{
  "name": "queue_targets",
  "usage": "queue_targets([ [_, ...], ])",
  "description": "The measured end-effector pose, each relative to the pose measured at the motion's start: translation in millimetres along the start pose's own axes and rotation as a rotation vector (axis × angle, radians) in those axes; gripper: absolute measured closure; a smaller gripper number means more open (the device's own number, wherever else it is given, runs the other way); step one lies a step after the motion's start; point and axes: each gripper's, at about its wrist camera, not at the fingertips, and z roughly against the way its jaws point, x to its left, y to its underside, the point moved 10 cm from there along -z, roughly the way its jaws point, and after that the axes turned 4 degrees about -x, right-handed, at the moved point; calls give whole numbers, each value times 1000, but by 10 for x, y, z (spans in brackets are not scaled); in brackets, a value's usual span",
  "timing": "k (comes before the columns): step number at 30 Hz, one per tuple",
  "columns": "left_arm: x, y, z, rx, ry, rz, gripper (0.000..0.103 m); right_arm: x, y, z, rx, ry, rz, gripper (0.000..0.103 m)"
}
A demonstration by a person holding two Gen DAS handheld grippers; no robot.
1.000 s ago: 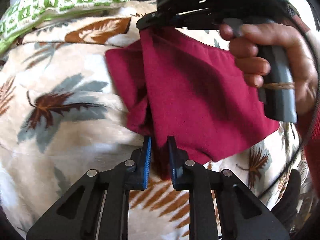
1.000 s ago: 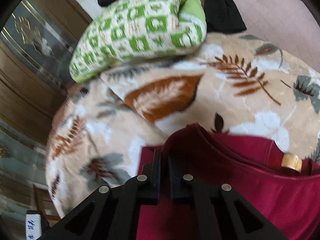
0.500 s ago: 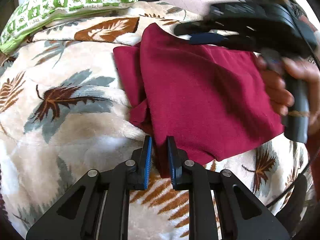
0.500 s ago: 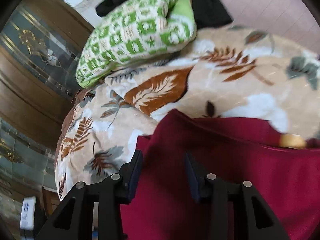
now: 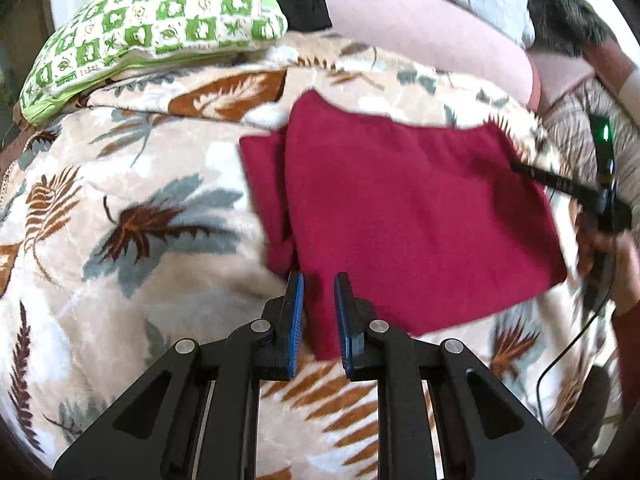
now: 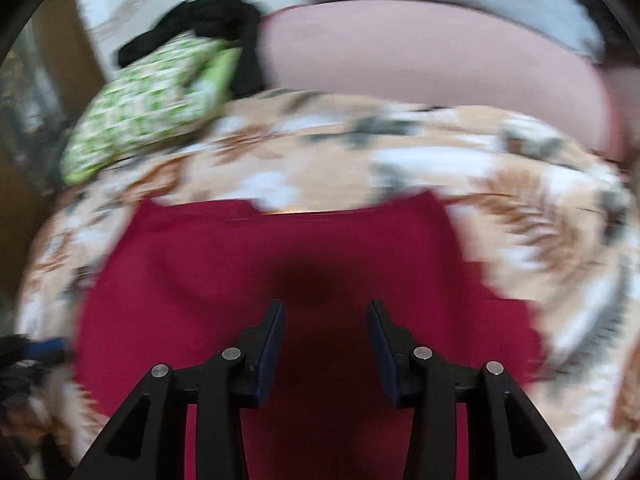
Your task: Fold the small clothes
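A leaf-print blanket [image 5: 132,216] is spreading out under both my grippers, with a green checked pillow [image 5: 160,24] lying well ahead of my left gripper and off to its left. The red garment [image 5: 416,216] is lying folded on the blanket, just ahead of my left gripper [image 5: 318,292], whose fingers are sitting narrowly apart around the cloth's near corner (whether they are pinching it, I cannot tell). My right gripper [image 6: 326,320] is hovering over the garment [image 6: 280,264], fingers spread wide and holding nothing.
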Motion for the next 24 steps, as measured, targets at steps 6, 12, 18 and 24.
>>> queue_targets([
  [6, -97, -307, -255, -10, 11, 61, 88, -635, -70, 51, -40, 52, -137, 62],
  [12, -62, -522, -707, 12, -39, 97, 88, -588, -216, -234, -16, 16, -103, 69],
  [18, 127, -668, -1060, 7, -54, 192, 86, -758, -135, -533, 50, 97, -160, 92],
  [24, 98, -663, -1004, -14, -84, 160, 86, -799, -135, -314, 24, 91, -265, 83],
])
